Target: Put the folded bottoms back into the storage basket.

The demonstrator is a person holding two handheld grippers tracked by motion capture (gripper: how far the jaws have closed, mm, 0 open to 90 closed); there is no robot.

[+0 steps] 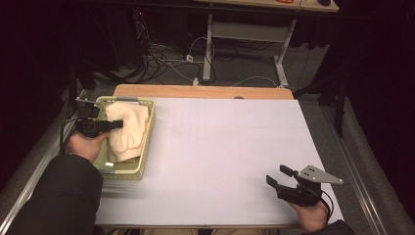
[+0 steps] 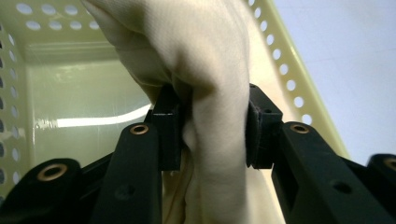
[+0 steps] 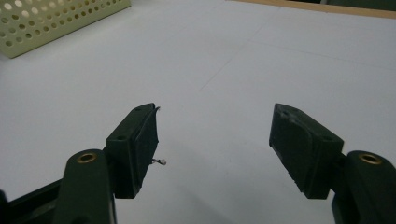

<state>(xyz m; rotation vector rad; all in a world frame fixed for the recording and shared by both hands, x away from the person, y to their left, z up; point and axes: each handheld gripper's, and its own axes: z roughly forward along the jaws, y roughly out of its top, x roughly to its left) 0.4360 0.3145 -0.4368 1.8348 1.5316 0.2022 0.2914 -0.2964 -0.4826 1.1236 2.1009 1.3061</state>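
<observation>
At the left of the high view, the left hand-held gripper (image 1: 117,124) pinches a fold of cream cloth (image 1: 128,131) lying lengthwise in the basket (image 1: 149,134), while the right hand-held gripper (image 1: 280,175) rests gaping and empty at lower right on the table (image 1: 225,147).

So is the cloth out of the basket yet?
Not yet. The left hand-held gripper has its pads pressed on a fold of the cloth, which is still in the basket. The right hand-held gripper waits open over the table. Lifting the cloth out is still to do.
</observation>
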